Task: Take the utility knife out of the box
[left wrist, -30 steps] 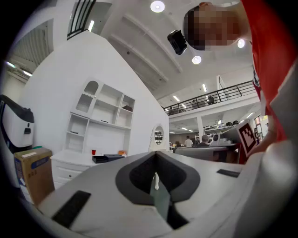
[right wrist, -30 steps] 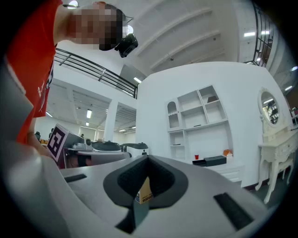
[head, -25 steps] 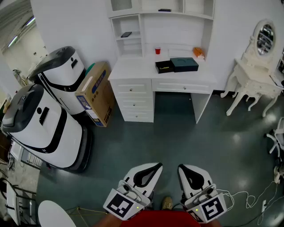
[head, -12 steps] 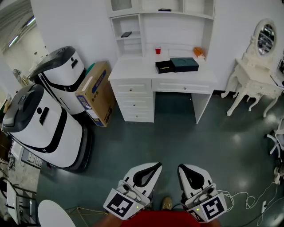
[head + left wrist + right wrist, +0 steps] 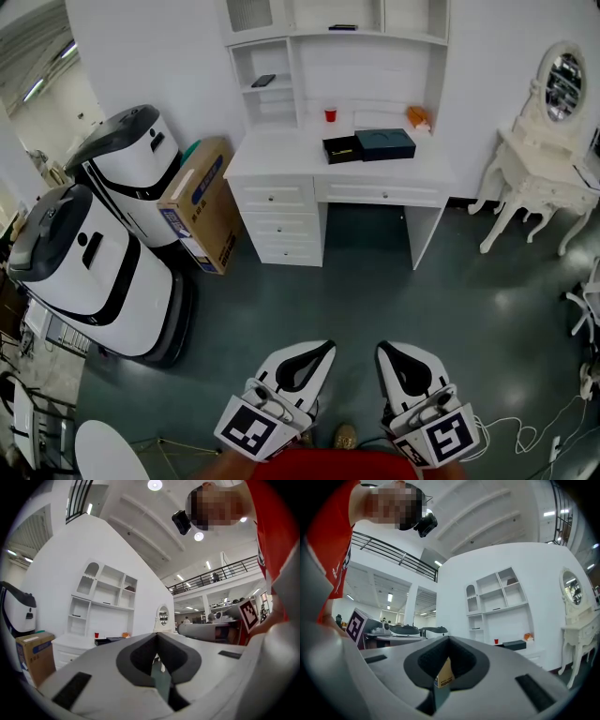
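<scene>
Black box (image 5: 339, 150) on white desk (image 5: 281, 157), long axis left-right, contents indistinct

Pretty bright and even all round, mostly from the round ceiling lights (image 5: 154, 484), which blow out to pure white in the left gripper view. Head view is sharp, with soft sheen patches on the grey floor (image 5: 422, 309) and only a faint shadow under the white worktop (image 5: 337, 155). Heavy fisheye bend everywhere, and both gripper views have black vignetted corners. Up close the left gripper (image 5: 157, 635) looks soft; the background's crisper.
</scene>
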The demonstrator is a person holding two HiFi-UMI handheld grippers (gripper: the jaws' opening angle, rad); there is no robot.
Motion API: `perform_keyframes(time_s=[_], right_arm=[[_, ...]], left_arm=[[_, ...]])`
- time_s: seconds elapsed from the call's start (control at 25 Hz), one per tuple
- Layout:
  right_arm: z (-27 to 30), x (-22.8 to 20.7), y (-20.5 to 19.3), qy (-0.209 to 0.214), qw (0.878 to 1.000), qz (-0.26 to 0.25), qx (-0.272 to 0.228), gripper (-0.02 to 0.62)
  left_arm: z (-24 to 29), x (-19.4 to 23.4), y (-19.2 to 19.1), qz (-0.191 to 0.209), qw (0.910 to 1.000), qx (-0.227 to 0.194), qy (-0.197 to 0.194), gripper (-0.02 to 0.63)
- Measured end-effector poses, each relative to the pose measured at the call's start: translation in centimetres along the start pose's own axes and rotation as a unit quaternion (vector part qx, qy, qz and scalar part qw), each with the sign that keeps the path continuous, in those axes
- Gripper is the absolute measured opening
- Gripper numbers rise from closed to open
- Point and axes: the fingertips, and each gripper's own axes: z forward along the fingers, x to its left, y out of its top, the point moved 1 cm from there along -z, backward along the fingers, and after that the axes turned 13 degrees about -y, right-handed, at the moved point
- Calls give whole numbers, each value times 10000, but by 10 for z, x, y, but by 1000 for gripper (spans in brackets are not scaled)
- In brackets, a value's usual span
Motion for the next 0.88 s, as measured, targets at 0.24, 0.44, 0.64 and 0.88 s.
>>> perform_keyframes(time_s=[0.24,0.44,0.64,0.88], right_arm=[[5,-28,-3,87,10000,-20,4,2],[21,-46,-5,125,9999,13,34,2],[57,-64,-12,107,9999,-11,57,2],[128,-87,-12,44,10000,-88,17,2]], left_arm=[[23,8,1,72,9998,-39,204,11],[37,32,7,279,9985,-292,376,11],[58,69,7,308,9982,-337,389,11],[89,140,8,279,9990,-207,296,11]])
